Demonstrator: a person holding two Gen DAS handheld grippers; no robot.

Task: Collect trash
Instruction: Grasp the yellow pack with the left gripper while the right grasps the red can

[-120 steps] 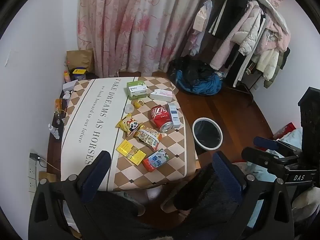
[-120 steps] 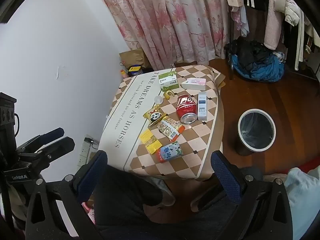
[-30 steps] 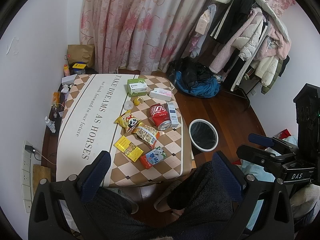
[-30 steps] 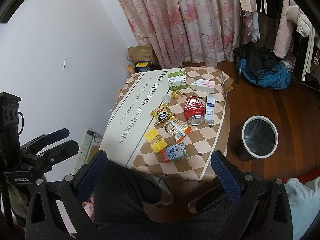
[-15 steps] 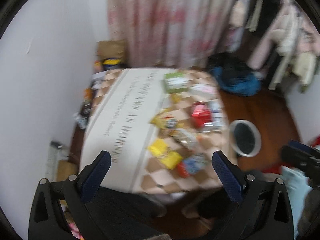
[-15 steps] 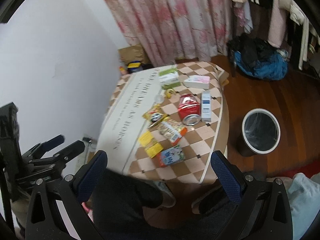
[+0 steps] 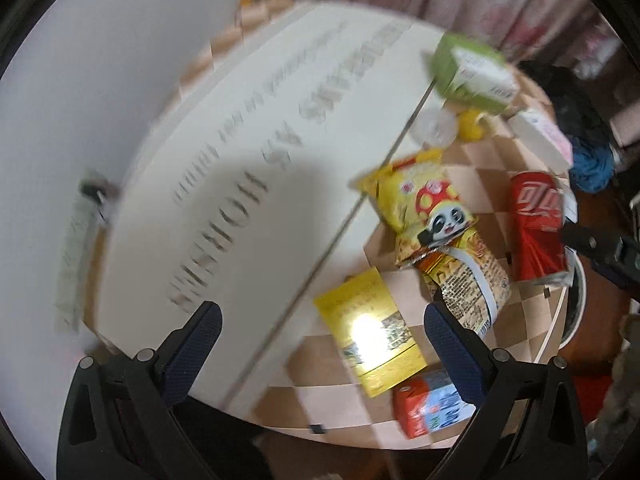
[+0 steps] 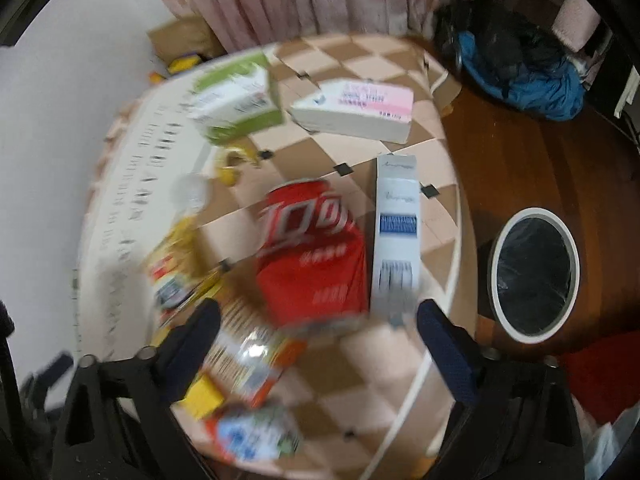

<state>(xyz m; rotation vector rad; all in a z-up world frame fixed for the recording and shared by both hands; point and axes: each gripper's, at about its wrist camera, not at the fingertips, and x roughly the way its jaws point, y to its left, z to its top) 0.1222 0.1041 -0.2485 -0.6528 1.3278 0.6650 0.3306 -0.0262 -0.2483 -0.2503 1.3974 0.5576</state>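
Both views are smeared with motion blur, so small print and fine detail cannot be read. The left gripper [image 7: 318, 338] hangs released over the table's near edge, its blue-padded fingers spread wide with nothing between them; the flat glossy yellow packet [image 7: 370, 330] lies just ahead of it on the checkered cloth of the low table [image 7: 472, 184]. Beside that packet, toward the near corner, sits a small red-and-blue drink carton [image 7: 434, 410]. Farther in lie a yellow panda-print snack bag [image 7: 422, 204] and, overlapping its lower end, a crinkled gold-and-orange snack wrapper [image 7: 466, 286]. The right gripper [image 8: 318, 340] is likewise released and holds nothing, its fingers apart just before the near end of a red soda can [image 8: 314, 250] lying on its side. A long white-and-blue carton [image 8: 396, 236] lies right alongside the can, toward the table's right edge. At the far edge rest a green-and-white box [image 8: 238, 102] and a white-and-pink flat box [image 8: 356, 110]. On the wooden floor off the right edge stands a round white-rimmed bin with a black liner [image 8: 534, 274].
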